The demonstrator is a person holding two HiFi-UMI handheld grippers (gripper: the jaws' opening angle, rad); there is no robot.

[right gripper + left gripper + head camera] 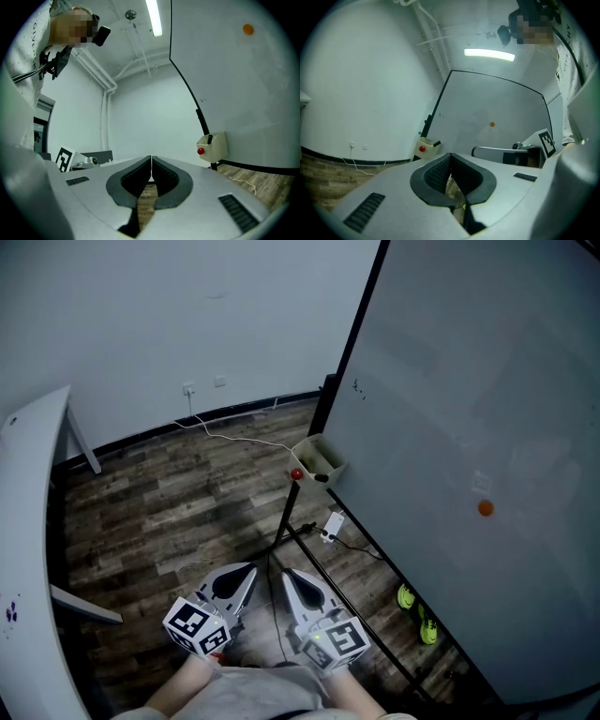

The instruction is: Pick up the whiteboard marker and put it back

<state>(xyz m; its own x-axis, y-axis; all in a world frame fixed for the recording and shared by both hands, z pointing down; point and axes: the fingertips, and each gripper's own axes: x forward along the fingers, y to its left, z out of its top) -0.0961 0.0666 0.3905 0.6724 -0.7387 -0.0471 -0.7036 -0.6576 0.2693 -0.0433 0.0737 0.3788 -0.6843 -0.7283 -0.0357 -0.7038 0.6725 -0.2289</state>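
A cream holder box [319,458] hangs at the left edge of the big whiteboard [469,427]. A dark whiteboard marker [322,478] sticks out of it, beside a red ball [297,474]. My left gripper [250,571] and right gripper [287,575] are side by side, low over the wooden floor, well short of the box, pointing towards it. Both are shut with nothing between the jaws. In the left gripper view the box [425,145] and marker [436,143] lie beyond the closed jaws. The right gripper view shows the box [213,146] and marker [210,139] to the right.
An orange magnet [485,508] sits on the whiteboard. A white table [28,521] curves along the left. A white cable [244,440] runs from a wall socket [189,390] across the floor to a power strip [332,526]. Green objects [405,597] lie under the board by its black stand legs.
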